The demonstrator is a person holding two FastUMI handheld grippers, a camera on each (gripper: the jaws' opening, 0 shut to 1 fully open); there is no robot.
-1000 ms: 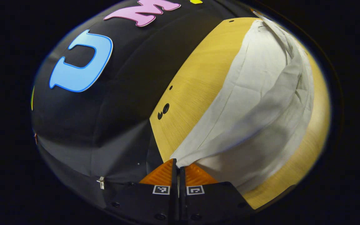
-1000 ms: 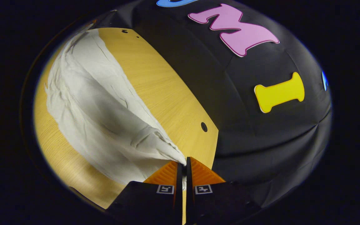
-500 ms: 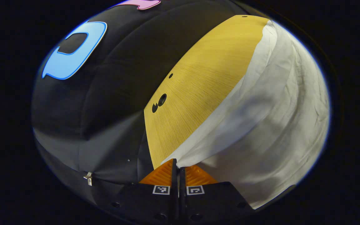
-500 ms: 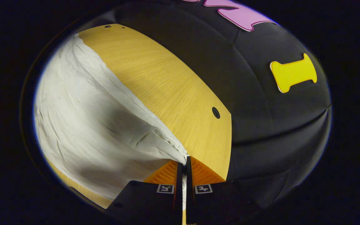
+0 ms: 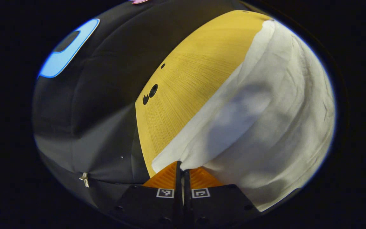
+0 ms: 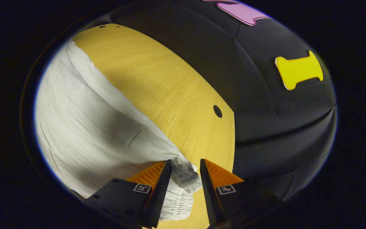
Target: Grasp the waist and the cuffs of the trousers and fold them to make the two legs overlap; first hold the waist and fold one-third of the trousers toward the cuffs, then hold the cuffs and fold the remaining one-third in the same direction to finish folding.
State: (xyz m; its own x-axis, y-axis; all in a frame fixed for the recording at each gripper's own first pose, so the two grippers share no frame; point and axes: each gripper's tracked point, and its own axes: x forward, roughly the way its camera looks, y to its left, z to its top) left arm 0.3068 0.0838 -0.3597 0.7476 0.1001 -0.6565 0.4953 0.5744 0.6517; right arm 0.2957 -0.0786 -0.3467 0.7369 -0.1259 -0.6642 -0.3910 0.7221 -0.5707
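On the wooden table (image 6: 170,89), the right gripper (image 6: 185,165) gapes around the white trousers' (image 6: 84,127) gathered waistband (image 6: 183,187); the left gripper (image 5: 181,165) pinches a trouser edge.

White trousers (image 5: 265,105) all the way, plain cloth with grey shadow in the creases, and no print to see. In the right gripper view the gathered waistband (image 6: 179,190) is the same white, ribbed with fine puckers. Beneath, the table (image 6: 157,79) is honey-yellow wood with a fine streaked grain, dotted by small black holes (image 5: 152,91). Behind it hangs the black booth wall (image 6: 265,127).
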